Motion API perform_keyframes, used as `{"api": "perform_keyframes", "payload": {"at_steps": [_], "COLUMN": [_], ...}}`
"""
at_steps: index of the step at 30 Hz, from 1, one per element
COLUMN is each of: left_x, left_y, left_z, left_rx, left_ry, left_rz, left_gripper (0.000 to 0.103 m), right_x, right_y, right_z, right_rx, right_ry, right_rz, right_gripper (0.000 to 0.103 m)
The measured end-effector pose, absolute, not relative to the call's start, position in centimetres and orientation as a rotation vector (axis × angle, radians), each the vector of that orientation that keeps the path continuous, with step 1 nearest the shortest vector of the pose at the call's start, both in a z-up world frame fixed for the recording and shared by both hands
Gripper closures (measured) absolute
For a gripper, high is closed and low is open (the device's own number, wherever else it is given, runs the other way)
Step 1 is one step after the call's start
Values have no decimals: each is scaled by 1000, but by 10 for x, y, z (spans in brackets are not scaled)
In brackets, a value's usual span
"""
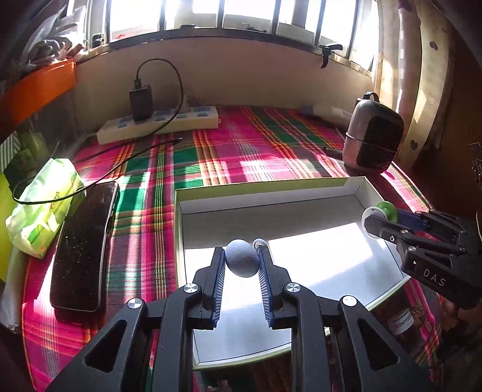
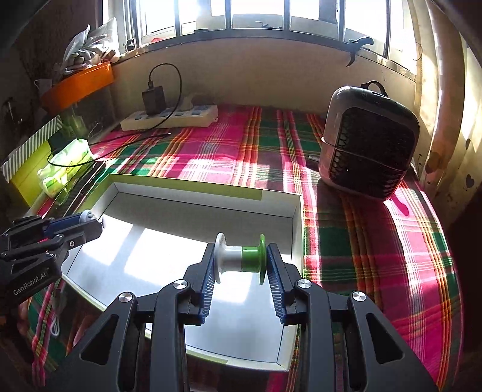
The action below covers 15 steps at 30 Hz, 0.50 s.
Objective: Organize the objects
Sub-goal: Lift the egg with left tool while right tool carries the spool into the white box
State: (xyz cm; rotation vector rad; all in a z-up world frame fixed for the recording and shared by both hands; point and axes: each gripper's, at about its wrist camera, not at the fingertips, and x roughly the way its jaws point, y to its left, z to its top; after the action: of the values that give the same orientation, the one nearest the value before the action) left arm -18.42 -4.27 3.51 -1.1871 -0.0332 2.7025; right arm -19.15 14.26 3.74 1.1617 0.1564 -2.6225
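Holding a small grey ball (image 1: 242, 257) between its fingertips, the left gripper (image 1: 241, 262) hangs over the open white box (image 1: 360, 193) that sits near the front of a tabletop covered in a pink, green and red plaid cloth (image 1: 211, 150). To the right, the right gripper (image 2: 241, 260) is clamped on a spool (image 2: 241, 257) — one half white, one half green — gripped flange to flange above the right part of the same box (image 2: 296, 217). Each gripper shows in the other's view: the right gripper (image 1: 381, 221) at the box's right rim, the left gripper (image 2: 90, 221) at its left rim.

Left of the box lie a dark phone (image 1: 86, 244) and, just beyond it, a green tissue pack (image 1: 45, 205). At the far wall a white power strip (image 1: 159, 123) carries a black charger (image 1: 141, 102) — its cable trails across the cloth. A small heater (image 2: 369, 141) stands at far right, under the sunlit window (image 2: 259, 13).
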Motion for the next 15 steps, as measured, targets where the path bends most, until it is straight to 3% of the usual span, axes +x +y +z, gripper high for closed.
{"api": "perform_keyframes", "payload": {"at_steps": [15], "left_x": [-211], "left_y": [-39], "left_z": [24], "left_rx": [-1249], "left_ry": [-2], "left_rz": [2694], "left_gripper": [83], "right_x": [-228], "right_y": [137], "right_z": [24], "right_rx": [1239], "right_ry": [185], "right_rz": [-2599], "right_gripper": [69]}}
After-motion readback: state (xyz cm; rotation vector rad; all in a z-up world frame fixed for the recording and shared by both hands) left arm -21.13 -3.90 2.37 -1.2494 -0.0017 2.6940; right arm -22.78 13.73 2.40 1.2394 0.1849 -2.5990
